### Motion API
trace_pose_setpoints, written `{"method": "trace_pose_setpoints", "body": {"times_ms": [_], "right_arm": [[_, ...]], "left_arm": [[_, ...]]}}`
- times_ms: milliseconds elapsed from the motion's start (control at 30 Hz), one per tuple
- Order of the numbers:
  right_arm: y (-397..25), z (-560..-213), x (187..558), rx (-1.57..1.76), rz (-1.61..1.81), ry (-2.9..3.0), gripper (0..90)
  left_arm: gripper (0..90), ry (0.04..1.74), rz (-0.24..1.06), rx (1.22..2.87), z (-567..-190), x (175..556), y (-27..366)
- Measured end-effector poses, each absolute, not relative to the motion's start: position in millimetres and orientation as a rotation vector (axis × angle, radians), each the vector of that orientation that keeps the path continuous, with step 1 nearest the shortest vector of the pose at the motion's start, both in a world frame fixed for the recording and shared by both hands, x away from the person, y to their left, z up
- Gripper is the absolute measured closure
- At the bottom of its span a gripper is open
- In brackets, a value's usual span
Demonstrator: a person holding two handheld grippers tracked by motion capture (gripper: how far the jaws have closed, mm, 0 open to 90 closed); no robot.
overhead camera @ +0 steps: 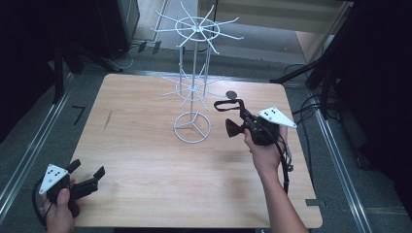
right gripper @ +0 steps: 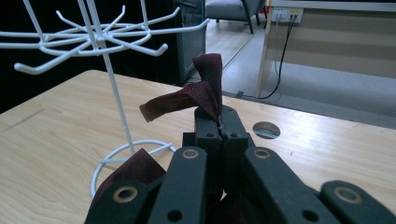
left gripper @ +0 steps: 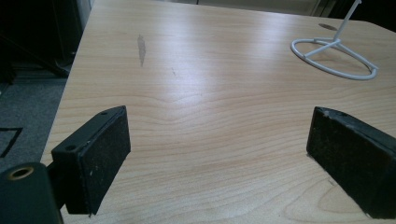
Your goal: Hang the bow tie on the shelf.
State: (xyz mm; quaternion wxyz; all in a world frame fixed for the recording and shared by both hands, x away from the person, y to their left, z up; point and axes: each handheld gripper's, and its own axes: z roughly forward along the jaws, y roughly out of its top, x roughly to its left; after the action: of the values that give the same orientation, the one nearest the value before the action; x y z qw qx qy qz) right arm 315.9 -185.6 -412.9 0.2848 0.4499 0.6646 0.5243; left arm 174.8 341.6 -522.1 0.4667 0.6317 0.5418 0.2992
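Nearest to the person, the left gripper [overhead camera: 85, 178] rests at the front left corner of the table [overhead camera: 145, 194], its jaws spread wide and holding nothing; much bare wood lies ahead of it. Farther in, the right gripper [overhead camera: 238, 127] has its jaws pressed together on a dark red band [right gripper: 196, 95], lifted just beside the white wire rack [overhead camera: 193, 77]. The rack's hooks appear empty, so I judge that hanging is not yet done. The table's far edge is near behind.
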Motion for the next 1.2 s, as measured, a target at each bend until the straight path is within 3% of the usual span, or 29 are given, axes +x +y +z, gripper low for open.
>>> {"method": "trace_pose_setpoints", "body": {"times_ms": [767,1200], "right_arm": [[-157.5,-393.6,325.5,1.165,1.44,1.787,90.0],[-137.8,-412.0,330.1,1.153,1.389,1.859,89.9]], "left_arm": [[6.7,1.331,0.73,1.546,-522.1,174.6,342.3],[6.7,1.331,0.731,1.542,-522.2,174.6,342.6]]}}
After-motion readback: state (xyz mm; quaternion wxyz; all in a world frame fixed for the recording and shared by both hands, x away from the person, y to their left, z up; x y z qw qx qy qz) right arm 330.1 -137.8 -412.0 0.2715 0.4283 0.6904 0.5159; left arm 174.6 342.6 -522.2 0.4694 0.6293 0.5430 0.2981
